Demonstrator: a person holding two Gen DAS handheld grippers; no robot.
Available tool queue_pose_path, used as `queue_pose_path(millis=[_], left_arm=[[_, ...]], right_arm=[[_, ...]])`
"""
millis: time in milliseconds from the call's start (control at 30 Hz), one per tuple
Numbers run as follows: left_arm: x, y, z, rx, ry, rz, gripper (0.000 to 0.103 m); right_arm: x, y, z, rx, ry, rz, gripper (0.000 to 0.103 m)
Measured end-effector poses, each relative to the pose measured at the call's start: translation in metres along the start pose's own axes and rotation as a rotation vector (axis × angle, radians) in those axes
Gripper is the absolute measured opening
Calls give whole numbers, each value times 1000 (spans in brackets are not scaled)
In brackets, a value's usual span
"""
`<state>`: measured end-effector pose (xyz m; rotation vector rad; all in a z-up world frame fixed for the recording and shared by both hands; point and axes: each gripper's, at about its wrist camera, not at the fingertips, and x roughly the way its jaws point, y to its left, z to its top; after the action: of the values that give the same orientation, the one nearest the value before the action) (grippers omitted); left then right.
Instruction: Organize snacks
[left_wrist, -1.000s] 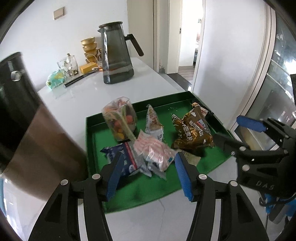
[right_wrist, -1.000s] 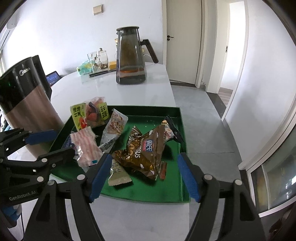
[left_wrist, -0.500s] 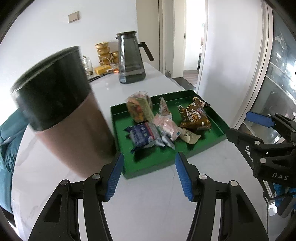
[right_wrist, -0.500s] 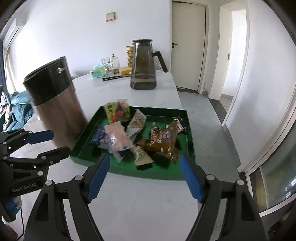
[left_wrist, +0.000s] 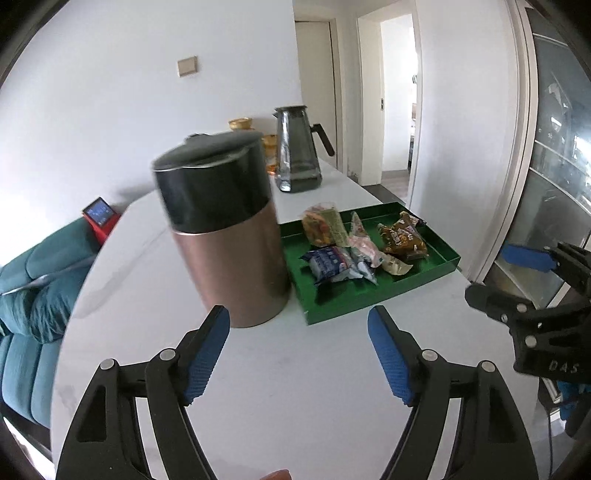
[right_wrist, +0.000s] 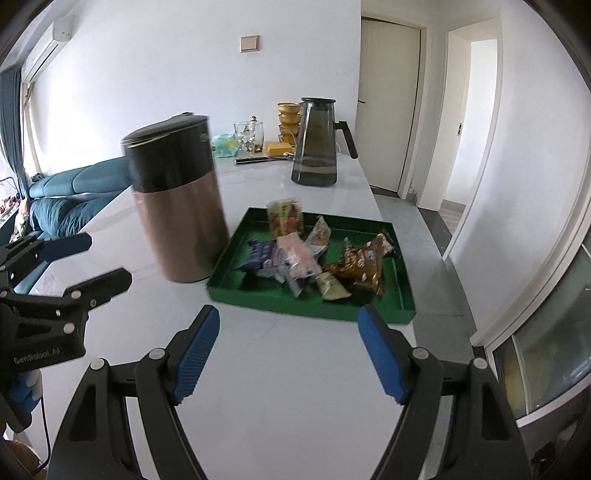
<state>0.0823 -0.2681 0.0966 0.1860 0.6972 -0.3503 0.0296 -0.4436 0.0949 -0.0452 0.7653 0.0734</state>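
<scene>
A green tray (left_wrist: 384, 297) (right_wrist: 295, 306) sits on the white table and holds several snack packs: a blue pack (left_wrist: 328, 264) (right_wrist: 260, 254), a pink pack (left_wrist: 364, 247) (right_wrist: 299, 258), a brown chocolate bag (left_wrist: 402, 240) (right_wrist: 364, 266) and a clear tub of mixed snacks (left_wrist: 323, 227) (right_wrist: 285, 218). My left gripper (left_wrist: 298, 350) is open and empty, well short of the tray. My right gripper (right_wrist: 286, 349) is open and empty, just in front of the tray's near wall.
A tall copper and black canister (left_wrist: 225, 236) (right_wrist: 177, 206) stands against the tray's left side. A dark glass jug (left_wrist: 297, 151) (right_wrist: 319, 144), gold bowls (right_wrist: 289, 118) and glassware (right_wrist: 249, 136) stand at the far end. A teal sofa (left_wrist: 33, 295) lies left of the table.
Both grippers have pulled back and up from the tray, so the snacks look smaller and farther. The canister is now fully in view. Both stay open and empty.
</scene>
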Motion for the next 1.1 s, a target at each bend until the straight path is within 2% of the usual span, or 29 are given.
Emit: queue_pose_path(millis=[133, 200, 267, 600, 933, 1100], left_arm=[[-28, 18, -15, -1, -20, -12, 76], [-38, 25, -19, -11, -37, -17, 87], [-51, 33, -24, -25, -67, -15, 87], [-85, 53, -40, 7, -108, -60, 88], [-94, 62, -49, 30, -115, -78, 87], [-95, 69, -53, 23, -109, -63, 87]], right_arm=[[-23, 26, -10, 5, -6, -5, 103], [-35, 39, -17, 10, -10, -7, 103], [-46, 51, -23, 15, -11, -11, 103], [-80, 87, -40, 49, -21, -41, 103], [-96, 95, -45, 79, -37, -77, 103], [-97, 93, -48, 103, -54, -109, 103]])
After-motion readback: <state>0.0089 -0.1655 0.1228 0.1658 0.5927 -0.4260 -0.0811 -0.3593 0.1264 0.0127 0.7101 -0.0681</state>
